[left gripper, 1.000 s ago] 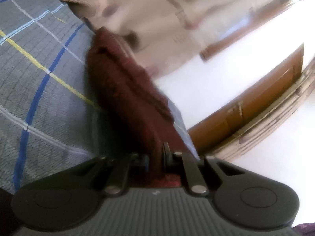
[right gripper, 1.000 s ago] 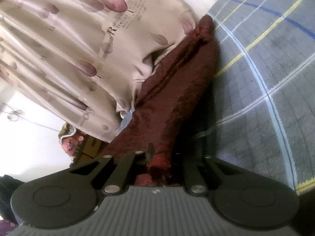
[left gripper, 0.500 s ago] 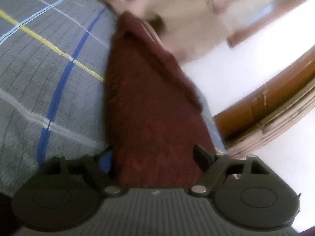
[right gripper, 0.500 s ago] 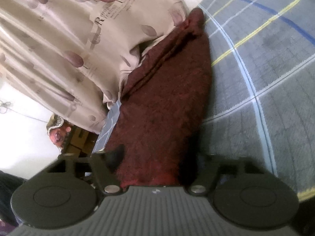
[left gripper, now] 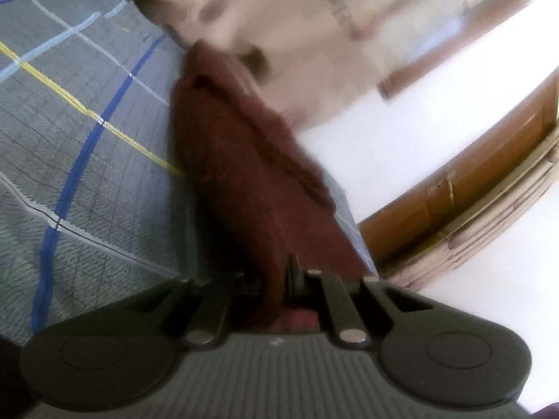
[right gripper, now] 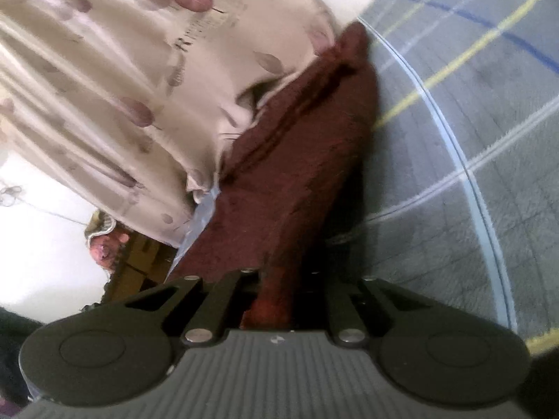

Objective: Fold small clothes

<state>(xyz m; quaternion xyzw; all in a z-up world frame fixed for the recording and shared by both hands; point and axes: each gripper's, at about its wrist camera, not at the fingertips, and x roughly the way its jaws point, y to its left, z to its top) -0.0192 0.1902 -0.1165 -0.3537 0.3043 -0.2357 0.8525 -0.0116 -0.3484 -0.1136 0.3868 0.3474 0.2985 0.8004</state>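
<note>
Presently, left wrist view: my left gripper [left gripper: 276, 279] has its jaws drawn nearly together, pinching an edge of the dark red cloth [left gripper: 244, 174]. That cloth runs forward from the jaws along the side of the bed, lying on the grey checked cover [left gripper: 87, 174] beside the cream curtain [left gripper: 279, 17]. Risk as I judge it: the grip takes only a thin bite of fabric, so a sharp pull could strip it free. The picture is blurred, so I cannot confirm how deep the bite is.

Right wrist view: my right gripper [right gripper: 276, 289] is likewise closed down on a bunched end of the cloth [right gripper: 297, 174]. The cloth looks fuzzy, thick and limp, tapering to a point at the far end [right gripper: 353, 42], with 1 long crease along it. Risk: uneven tension between the 2 grips could skew the fold, or drag the curtain [right gripper: 104, 70], which touches the cloth. The cover [right gripper: 471, 157] looks coarsely woven and may snag the nap.
</note>
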